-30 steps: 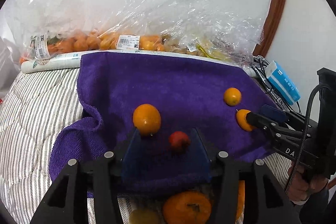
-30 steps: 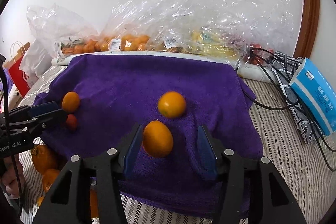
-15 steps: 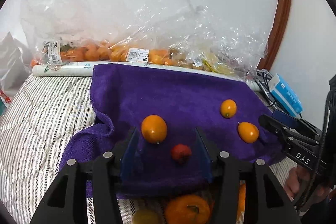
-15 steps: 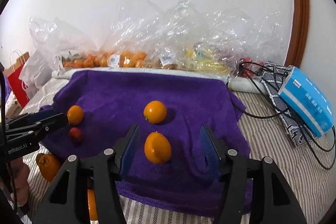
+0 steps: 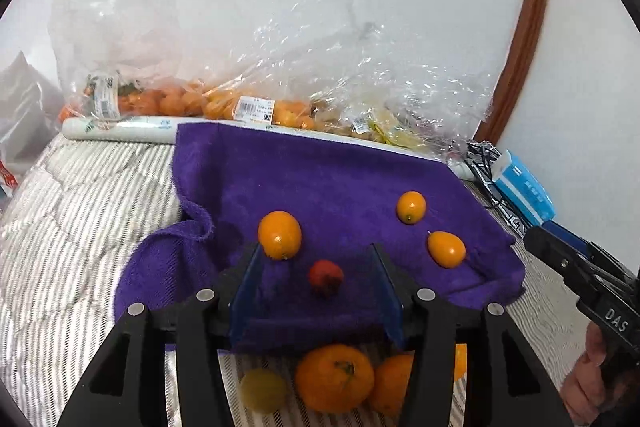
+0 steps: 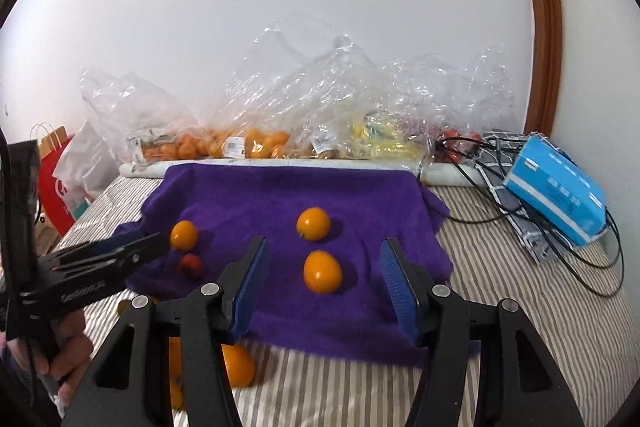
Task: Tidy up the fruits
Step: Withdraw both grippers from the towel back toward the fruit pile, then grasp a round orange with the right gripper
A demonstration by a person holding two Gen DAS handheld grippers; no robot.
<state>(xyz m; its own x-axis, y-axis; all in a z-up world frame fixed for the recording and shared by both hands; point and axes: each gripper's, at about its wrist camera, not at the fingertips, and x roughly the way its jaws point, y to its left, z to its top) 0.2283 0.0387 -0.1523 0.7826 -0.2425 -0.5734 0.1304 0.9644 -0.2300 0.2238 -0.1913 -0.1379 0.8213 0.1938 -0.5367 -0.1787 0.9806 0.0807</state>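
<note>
- My left gripper (image 5: 316, 279) is spread, with nothing pinched; its blue pads (image 5: 248, 287) hang above the near edge of the purple towel (image 5: 320, 171).
- Seen between those pads, a small red fruit (image 5: 325, 277) lies on the towel, untouched.
- Just past the left pad's tip sits a round orange (image 5: 279, 234), beside the red fruit and apart from it.
- My right gripper (image 6: 324, 283) is also spread and holds nothing; its ribbed blue pads (image 6: 394, 283) stand well clear of any fruit.
- Between its pads, farther out on the towel, lies an egg-shaped orange (image 6: 322, 271), and beyond that a rounder orange (image 6: 313, 223).
- In the right view my left gripper comes in from the left, its tips near the first orange and the red fruit, and my hand (image 6: 66, 351) is wrapped around its handle.
- In front of the towel's near edge, on the striped bedcover (image 5: 80, 211), a loose heap of fruit waits: a big tangerine (image 5: 334, 377), more orange fruit beside it, and a yellowish fruit (image 5: 262, 389).
- Along the wall behind the towel lie clear plastic bags (image 6: 320, 99) with orange and yellow fruit inside.
- Off to the right are a blue box (image 6: 558, 193) and black cables (image 6: 576, 259).
</note>
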